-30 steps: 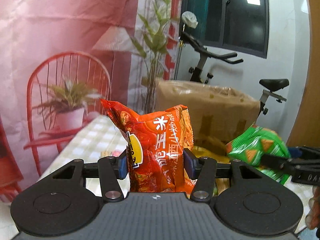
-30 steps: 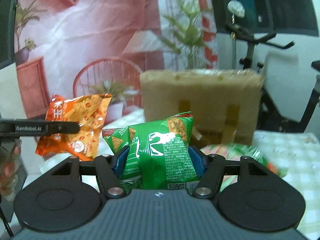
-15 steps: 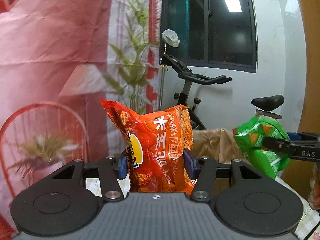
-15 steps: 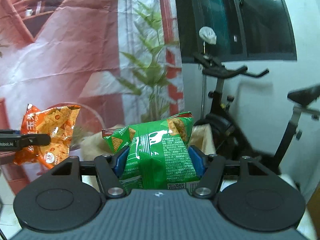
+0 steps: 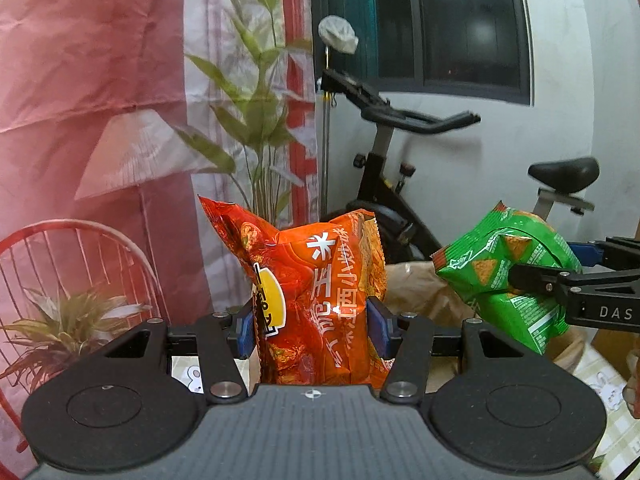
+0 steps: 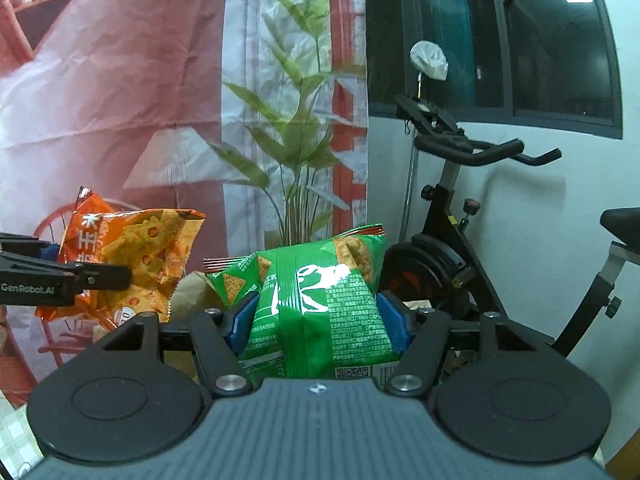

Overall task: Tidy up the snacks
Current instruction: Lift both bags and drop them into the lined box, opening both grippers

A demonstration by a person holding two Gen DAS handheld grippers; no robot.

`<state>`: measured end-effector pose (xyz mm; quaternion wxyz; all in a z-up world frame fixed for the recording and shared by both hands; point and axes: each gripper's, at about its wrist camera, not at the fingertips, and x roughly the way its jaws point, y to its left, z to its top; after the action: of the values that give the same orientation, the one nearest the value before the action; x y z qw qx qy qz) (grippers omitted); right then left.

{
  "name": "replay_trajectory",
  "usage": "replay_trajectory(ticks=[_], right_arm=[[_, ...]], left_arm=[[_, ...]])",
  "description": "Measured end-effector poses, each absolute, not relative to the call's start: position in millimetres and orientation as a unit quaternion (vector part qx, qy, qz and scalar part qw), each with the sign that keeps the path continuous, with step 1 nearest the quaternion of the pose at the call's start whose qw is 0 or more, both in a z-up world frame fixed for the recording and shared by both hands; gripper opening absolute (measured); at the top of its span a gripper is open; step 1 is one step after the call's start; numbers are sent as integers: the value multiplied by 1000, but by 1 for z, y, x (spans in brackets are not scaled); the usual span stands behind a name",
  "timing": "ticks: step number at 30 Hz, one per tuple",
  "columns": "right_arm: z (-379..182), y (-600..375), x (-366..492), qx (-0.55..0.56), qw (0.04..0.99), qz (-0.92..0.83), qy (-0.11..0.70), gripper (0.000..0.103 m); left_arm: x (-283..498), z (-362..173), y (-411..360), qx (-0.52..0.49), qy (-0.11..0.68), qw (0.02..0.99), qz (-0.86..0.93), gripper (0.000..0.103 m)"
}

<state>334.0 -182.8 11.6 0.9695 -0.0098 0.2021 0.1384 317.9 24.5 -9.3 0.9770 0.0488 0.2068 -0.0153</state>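
1. At 9 o'clock in your left wrist view, a pink printed backdrop sheet with a red wire chair and a potted plant drawn on it fills the frame to its left edge.
2. Your left gripper is clamped on the crinkly orange foil snack bag. Its blue pads press both sides of the bag's lower half, and the bag stands upright with its crimped top edge free above the fingers.
3. Past the orange bag, from 12 to 2 o'clock, a black exercise bike stands against the white wall under a dark window. Open air lies between the bag's top edge and the bike's handlebars.
4. A brown paper-wrapped box shows low between the two bags, its top edge just behind the orange one.
5. At 3 o'clock, your right gripper holds the shiny green foil snack bag pinched tight between its pads. In the left view that bag tilts, its corner near the orange bag with a clear gap between them.
6. In your right wrist view the green bag sits centred between the fingers. The orange bag hangs at 9 o'clock, well apart from it.
7. A checked tablecloth peeks in at the lower right edge of the left view.
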Motion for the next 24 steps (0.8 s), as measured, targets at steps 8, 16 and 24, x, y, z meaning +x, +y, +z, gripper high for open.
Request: replay_trajectory(ticks=[8,16,24], right_arm=[[-20,-196,358,16,961,127,246,65],[-24,-203,362,22,957,123,262,72],[-11,-210,337,30,957,145,249,85]], left_arm=[[341,-28,26,52,240,969,-17,56],[346,-36,31,46,254,966,-12,77],[314,-15,48,26,232,972,-12,85]])
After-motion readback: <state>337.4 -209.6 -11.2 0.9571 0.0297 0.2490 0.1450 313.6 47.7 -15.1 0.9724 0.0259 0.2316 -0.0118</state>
